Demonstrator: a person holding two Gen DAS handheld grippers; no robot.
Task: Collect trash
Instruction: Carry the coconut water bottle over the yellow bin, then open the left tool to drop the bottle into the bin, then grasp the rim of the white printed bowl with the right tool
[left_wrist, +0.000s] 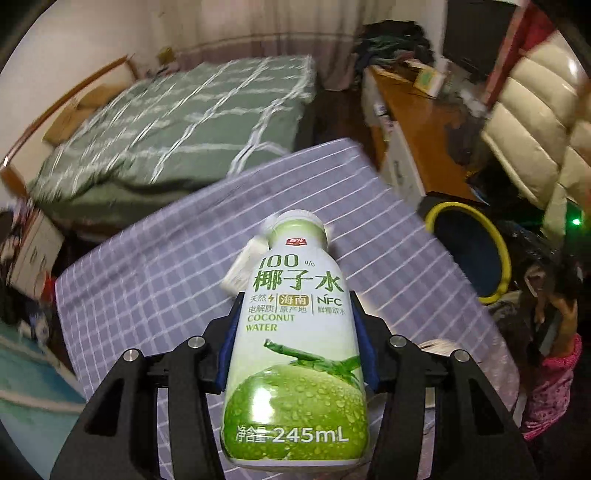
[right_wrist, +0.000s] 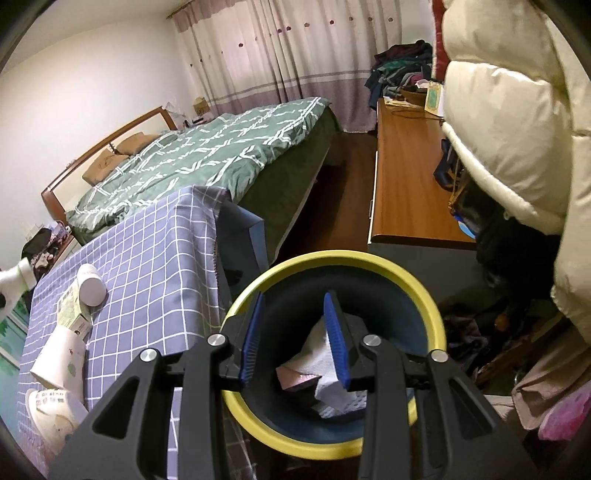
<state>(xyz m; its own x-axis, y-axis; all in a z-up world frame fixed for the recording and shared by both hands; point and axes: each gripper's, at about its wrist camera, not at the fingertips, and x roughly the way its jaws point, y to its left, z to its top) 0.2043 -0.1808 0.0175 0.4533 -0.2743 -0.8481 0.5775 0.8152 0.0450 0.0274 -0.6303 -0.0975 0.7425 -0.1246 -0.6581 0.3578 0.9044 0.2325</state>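
My left gripper (left_wrist: 295, 299) is shut on a white and green coconut water bottle (left_wrist: 295, 332), blue pads pressing its sides, and holds it cap forward above the purple checked tablecloth (left_wrist: 147, 295). A small white box (left_wrist: 240, 266) lies on the cloth behind the bottle. The yellow-rimmed bin (left_wrist: 502, 254) stands to the right of the table. In the right wrist view my right gripper (right_wrist: 295, 297) hangs open over that bin (right_wrist: 332, 258) with nothing between its fingers. White tissue (right_wrist: 321, 350) and a pink box (right_wrist: 295, 380) lie inside. A white cup (right_wrist: 90, 286), a green carton (right_wrist: 72, 310) and paper cups (right_wrist: 59, 358) lie on the table.
A bed with a green quilt (right_wrist: 203, 147) stands beyond the table. A wooden desk (right_wrist: 406, 166) runs along the right, with a cream padded jacket (right_wrist: 517, 129) hanging over it. Clutter covers the floor right of the bin. A pink sleeve (left_wrist: 554, 387) shows at the right.
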